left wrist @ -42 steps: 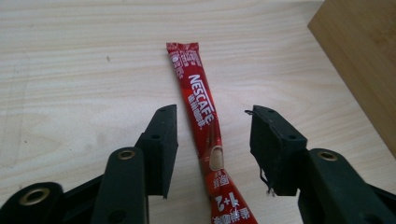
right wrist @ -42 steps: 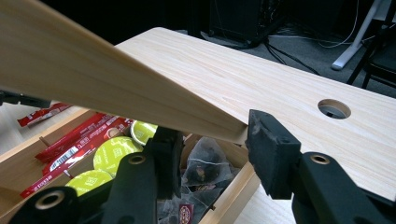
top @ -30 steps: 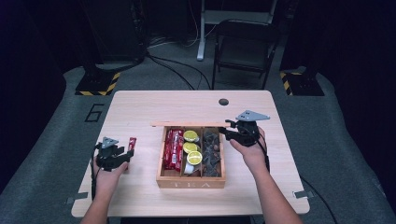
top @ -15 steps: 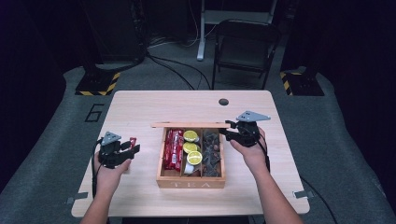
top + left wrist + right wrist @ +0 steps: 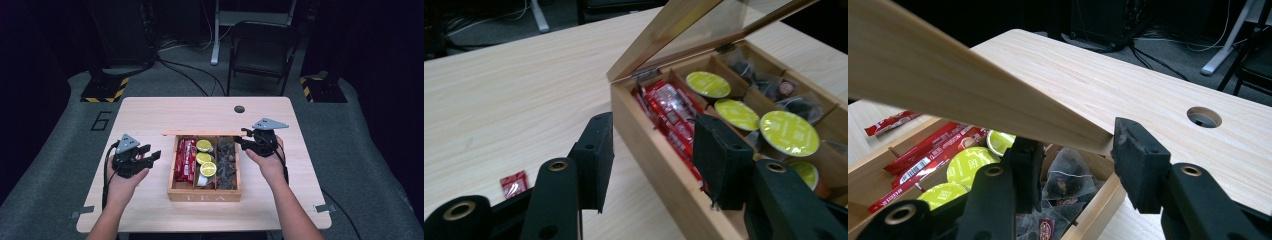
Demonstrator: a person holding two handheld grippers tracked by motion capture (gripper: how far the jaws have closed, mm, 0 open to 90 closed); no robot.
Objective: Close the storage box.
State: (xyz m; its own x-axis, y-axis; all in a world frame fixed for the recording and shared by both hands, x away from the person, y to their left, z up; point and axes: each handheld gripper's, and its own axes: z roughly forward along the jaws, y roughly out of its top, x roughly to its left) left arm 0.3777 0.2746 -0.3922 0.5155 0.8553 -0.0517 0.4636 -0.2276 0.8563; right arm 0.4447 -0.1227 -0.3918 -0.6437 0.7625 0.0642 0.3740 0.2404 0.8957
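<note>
A wooden tea box sits mid-table with its lid raised. Inside lie red stick packets, yellow-green capsules and dark tea bags. My right gripper is shut on the lid's right front corner; in the right gripper view the lid ends between its pads. To the left of the box my left gripper hovers above the table. Its jaws have just opened a little further and hold nothing. A small red packet lies on the table below it.
The table has a round cable hole at its back right. A dark folding chair and cables stand on the floor behind the table. Bare wood runs along the box's left side and in front of it.
My left hand has risen off the table and drifted slightly right toward the box. The right hand and the lid have stayed put.
</note>
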